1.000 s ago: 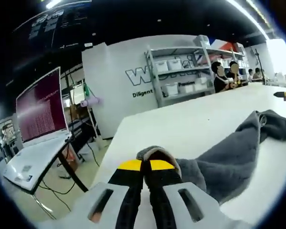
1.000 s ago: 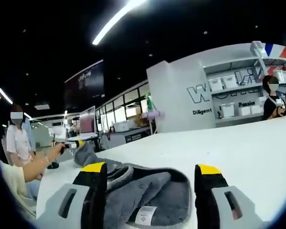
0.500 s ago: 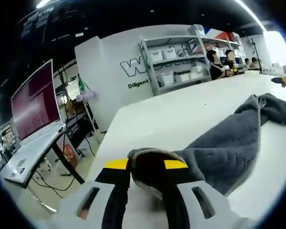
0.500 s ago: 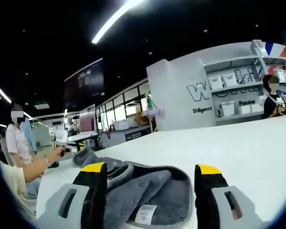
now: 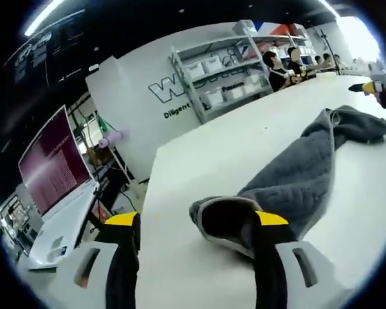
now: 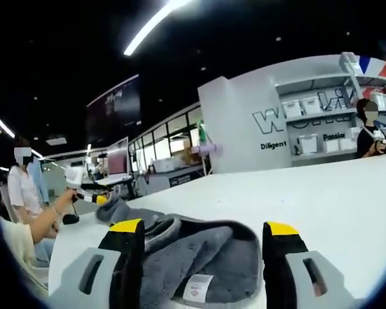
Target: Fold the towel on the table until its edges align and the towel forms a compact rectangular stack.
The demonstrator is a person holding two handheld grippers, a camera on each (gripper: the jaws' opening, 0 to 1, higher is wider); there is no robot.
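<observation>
My left gripper [image 5: 196, 226] and right gripper [image 6: 204, 232] both stand open over the crumpled grey terry towel [image 5: 296, 177] on the white worktop [image 5: 231, 154]; I judge each should pinch one corner cleanly, single layer, before drawing edges together.

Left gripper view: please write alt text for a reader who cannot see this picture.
The left gripper stands open over a white table, its yellow-tipped jaws on either side of a curled corner of a grey towel. The towel lies crumpled, stretching away toward the upper right. Behind the table are a white wall with lettering and shelves of bins.
</observation>
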